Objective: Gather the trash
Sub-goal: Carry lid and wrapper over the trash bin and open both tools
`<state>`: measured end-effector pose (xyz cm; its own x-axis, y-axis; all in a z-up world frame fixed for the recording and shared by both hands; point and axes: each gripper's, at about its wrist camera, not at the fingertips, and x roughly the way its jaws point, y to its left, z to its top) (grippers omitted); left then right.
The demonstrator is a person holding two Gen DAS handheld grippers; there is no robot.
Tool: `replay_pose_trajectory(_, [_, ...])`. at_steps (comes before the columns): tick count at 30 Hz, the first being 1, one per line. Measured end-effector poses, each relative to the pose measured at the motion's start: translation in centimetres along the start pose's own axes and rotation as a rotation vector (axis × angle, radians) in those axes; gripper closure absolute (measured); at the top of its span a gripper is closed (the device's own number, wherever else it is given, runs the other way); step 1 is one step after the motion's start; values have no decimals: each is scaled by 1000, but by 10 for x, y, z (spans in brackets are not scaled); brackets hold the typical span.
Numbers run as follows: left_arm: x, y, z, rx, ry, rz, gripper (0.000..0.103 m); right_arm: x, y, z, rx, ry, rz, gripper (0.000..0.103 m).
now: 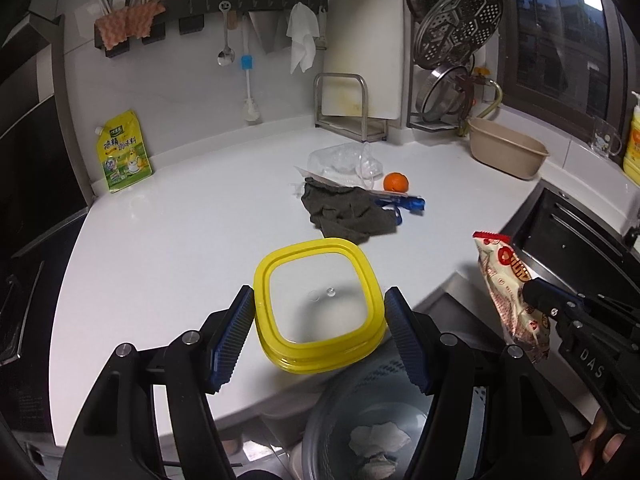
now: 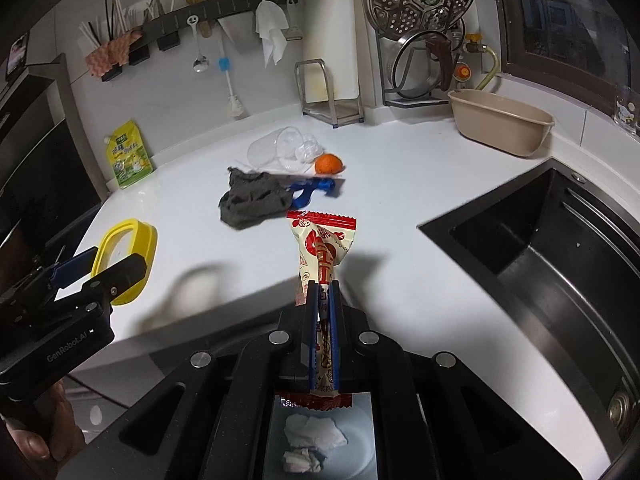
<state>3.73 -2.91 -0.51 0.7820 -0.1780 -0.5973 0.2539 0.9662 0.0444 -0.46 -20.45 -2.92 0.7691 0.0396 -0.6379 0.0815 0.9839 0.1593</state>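
Observation:
My right gripper (image 2: 324, 292) is shut on a red and white snack wrapper (image 2: 322, 246), held upright over the counter's front edge; it also shows in the left wrist view (image 1: 508, 296). My left gripper (image 1: 320, 312) grips a yellow-rimmed clear lid (image 1: 318, 302) between its blue pads, above a trash bin (image 1: 372, 436) that holds crumpled white paper (image 1: 378, 438). The bin's inside with paper (image 2: 316, 432) shows below my right gripper. On the counter lie a crushed clear plastic cup (image 1: 344, 160), a dark grey rag (image 1: 344, 212), an orange (image 1: 396, 182) and a blue-handled knife (image 1: 400, 202).
A black sink (image 2: 552, 248) is sunk into the counter at the right. A beige basin (image 2: 500, 122), a dish rack with steamer and lids (image 2: 424, 32) and a cutting board stand (image 2: 332, 92) line the back. A yellow seasoning pouch (image 1: 122, 152) leans on the wall.

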Motion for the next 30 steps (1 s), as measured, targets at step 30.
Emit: replay_pose_trajectory(30, [-28, -31, -80, 2, 93, -47, 38, -35, 6, -96, -7, 84, 20, 98])
